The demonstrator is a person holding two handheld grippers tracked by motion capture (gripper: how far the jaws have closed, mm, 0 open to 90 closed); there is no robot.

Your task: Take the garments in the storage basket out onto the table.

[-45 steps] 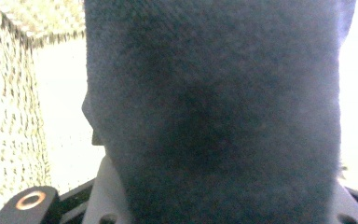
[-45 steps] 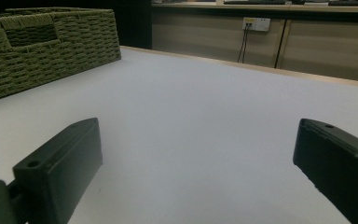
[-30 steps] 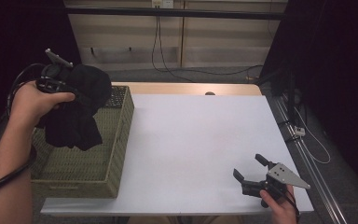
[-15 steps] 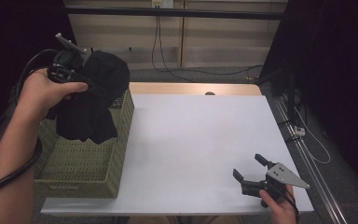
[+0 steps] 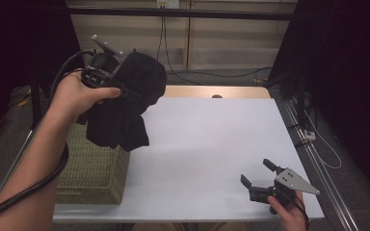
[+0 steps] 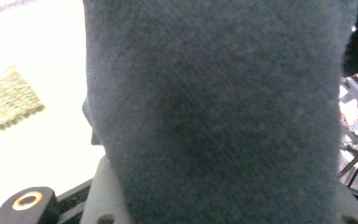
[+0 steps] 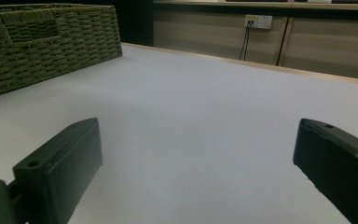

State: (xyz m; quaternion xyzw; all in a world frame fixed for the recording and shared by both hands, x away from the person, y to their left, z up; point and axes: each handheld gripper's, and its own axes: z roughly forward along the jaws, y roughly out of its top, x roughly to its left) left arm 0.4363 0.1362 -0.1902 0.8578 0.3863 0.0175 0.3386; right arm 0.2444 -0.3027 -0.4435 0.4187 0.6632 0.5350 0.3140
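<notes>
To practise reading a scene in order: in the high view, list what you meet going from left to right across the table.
Woven basket → black cloth hanging from the left gripper → bare white tabletop → right gripper, jaws open, resting near the front right corner.

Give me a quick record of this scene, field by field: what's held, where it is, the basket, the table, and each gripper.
held item: black cloth, bunched and hanging
holder: left gripper, shut on the cloth
cloth position: lifted above the near edge of the basket, partly over the table
basket: green woven basket at the table's left side
table: white table
right gripper: right gripper, jaws open, nothing between them, low at the table's near right corner
</notes>
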